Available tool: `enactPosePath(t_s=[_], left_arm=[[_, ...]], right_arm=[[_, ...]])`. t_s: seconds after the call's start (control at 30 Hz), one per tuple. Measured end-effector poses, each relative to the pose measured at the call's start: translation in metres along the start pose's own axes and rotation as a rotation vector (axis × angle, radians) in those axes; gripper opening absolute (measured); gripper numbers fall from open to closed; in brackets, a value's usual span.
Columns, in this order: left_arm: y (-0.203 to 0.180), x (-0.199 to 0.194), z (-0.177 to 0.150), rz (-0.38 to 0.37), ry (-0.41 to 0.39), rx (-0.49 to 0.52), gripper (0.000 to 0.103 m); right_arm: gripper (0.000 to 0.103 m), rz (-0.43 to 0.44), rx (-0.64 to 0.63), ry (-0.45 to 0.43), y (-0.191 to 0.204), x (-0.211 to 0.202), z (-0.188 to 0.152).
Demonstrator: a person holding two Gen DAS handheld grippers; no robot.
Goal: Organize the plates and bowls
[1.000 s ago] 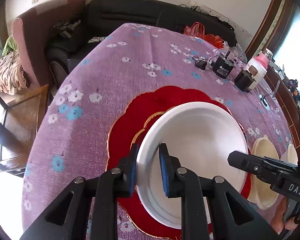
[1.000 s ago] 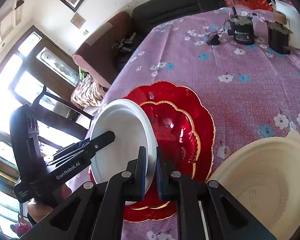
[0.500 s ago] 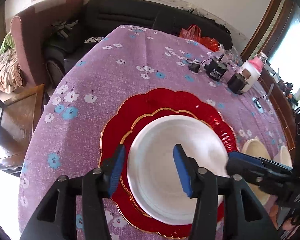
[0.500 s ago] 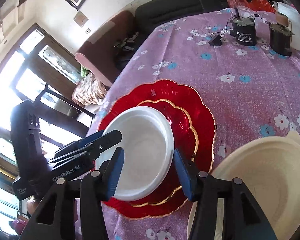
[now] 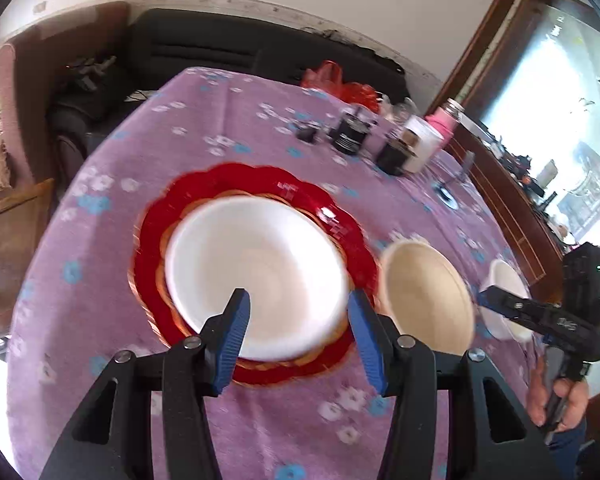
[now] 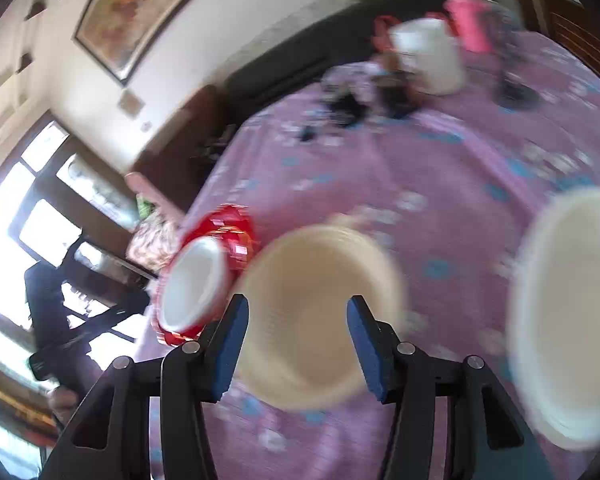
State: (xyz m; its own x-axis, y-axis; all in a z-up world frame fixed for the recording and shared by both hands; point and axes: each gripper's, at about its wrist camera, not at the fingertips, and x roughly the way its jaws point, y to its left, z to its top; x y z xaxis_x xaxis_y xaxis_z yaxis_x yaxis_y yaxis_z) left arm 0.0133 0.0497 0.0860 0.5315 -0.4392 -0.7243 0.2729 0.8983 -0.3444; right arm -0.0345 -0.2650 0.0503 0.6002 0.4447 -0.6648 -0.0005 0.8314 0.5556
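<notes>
Both grippers (image 5: pixel 298 320) (image 6: pixel 296 322) gape; white plate (image 5: pixel 256 276) on red plate (image 5: pixel 236 184), prob. centred.

The surface (image 5: pixel 112 344) wears a purple flowered cloth. Directly on it lie a scalloped red plate (image 5: pixel 156 216), a cream bowl (image 5: pixel 428 292) just beside it, a white bowl (image 5: pixel 504 280) further right, and jars and dark containers (image 5: pixel 392 156) clustered at the far edge.
</notes>
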Motion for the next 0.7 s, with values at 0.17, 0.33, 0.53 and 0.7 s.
enactPosePath(t_s=[0.17,0.33,0.53,0.7], left_arm=[[-0.021,0.004,-0.014,-0.037,0.030,0.035,0.050],[-0.032,0.008,-0.027,-0.043,0.060,0.067,0.050],[-0.042,0.014,-0.040,-0.079,0.106,0.083,0.050],[-0.064,0.023,-0.052,-0.115,0.150,0.122,0.058]], right_arm=[[0.056,-0.026,0.045,0.031,-0.020,0.010,-0.005],[0.017,-0.006,0.082,0.052,-0.027,0.017,-0.007],[0.014,0.015,0.105,0.032,-0.037,-0.015,-0.030],[0.013,0.051,0.117,0.031,-0.045,-0.049,-0.063]])
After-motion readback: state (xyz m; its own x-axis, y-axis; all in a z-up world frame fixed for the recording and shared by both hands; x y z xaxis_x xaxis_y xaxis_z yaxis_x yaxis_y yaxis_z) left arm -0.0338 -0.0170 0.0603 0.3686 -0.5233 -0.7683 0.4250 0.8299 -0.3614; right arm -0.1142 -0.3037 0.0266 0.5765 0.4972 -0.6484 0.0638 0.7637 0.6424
